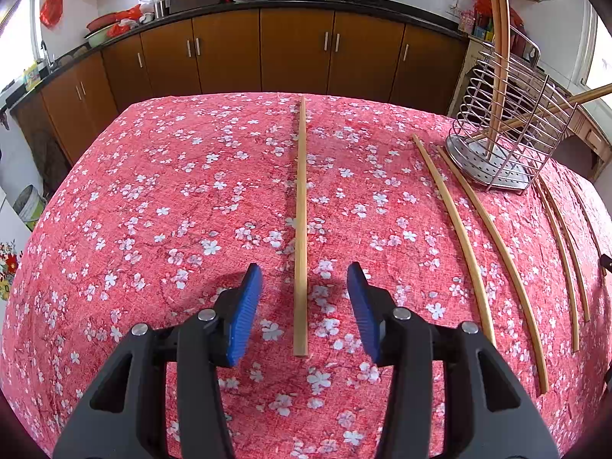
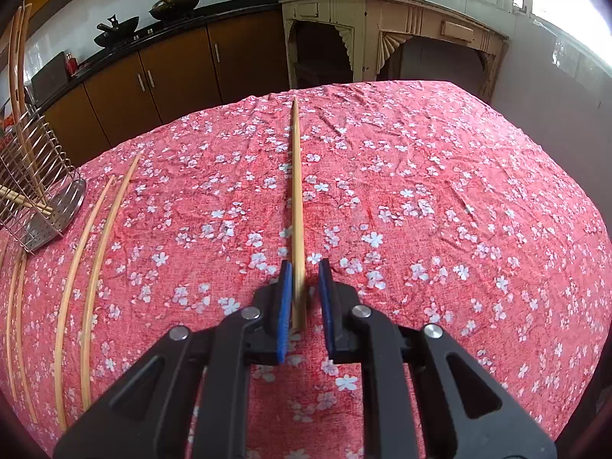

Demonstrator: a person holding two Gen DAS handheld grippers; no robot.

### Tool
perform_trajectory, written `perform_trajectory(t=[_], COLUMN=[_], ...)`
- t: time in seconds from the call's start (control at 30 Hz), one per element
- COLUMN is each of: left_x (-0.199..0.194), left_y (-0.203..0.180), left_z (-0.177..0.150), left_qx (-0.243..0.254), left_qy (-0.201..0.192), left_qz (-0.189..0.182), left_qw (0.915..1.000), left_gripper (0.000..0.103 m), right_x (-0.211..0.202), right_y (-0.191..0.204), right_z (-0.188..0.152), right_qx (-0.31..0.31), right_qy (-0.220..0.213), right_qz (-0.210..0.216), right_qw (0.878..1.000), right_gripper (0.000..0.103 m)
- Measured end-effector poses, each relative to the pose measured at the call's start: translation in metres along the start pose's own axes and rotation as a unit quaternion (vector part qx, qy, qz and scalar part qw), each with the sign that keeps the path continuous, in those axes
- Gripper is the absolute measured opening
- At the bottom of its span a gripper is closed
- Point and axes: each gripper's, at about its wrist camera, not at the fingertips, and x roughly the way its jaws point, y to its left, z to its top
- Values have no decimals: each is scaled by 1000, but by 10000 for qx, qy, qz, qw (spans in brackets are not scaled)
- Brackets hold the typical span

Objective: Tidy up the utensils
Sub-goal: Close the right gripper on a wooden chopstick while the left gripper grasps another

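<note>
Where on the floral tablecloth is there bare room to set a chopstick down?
Free: cloth left of the lone chopstick between the left gripper jaws, and right of the chopstick at the right gripper. Crowded: beside the wire utensil holder, where loose chopsticks lie.

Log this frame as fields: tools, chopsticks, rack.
surface: floral tablecloth
rack: wire rack, upright, chopsticks inside
left tool: open, astride left chopstick, not touching it
right tool: barely open, astride right chopstick, gap at one pad
loose chopsticks: two pairs lying on the cloth near the rack
</note>
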Motion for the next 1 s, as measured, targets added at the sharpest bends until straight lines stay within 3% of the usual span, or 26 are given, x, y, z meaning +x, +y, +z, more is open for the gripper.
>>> perform_trajectory(t=[0.13,0.5,0.57,0.63,0.93,1.0], left_x=[-3,-27,-30,-30,-20,-18], left_y=[-4,-5,-7,-6,-10,-11], left_z=[-4,-33,-36,-36,-24,-22], left_qx=[121,232,241,201,282,300], left_qy=[25,38,32,23,34,35], left_qz=[145,-97,-101,-94,81,127], left_qw=[9998,9997,9997,9998,9996,9995], left_gripper=[47,47,44,35,32,24], right_x=[-4,-14,-15,-16,-16,-16], right_y=[-1,3,4,4,4,3], right_z=[-5,-17,-18,-18,-18,-17], right_qx=[-64,-235,-228,-224,-226,-220], right_qy=[5,13,11,12,17,17], right_qz=[52,35,46,75,80,89], right_qw=[10000,9997,9997,9997,9997,9997], right_gripper=[16,16,15,10,10,10])
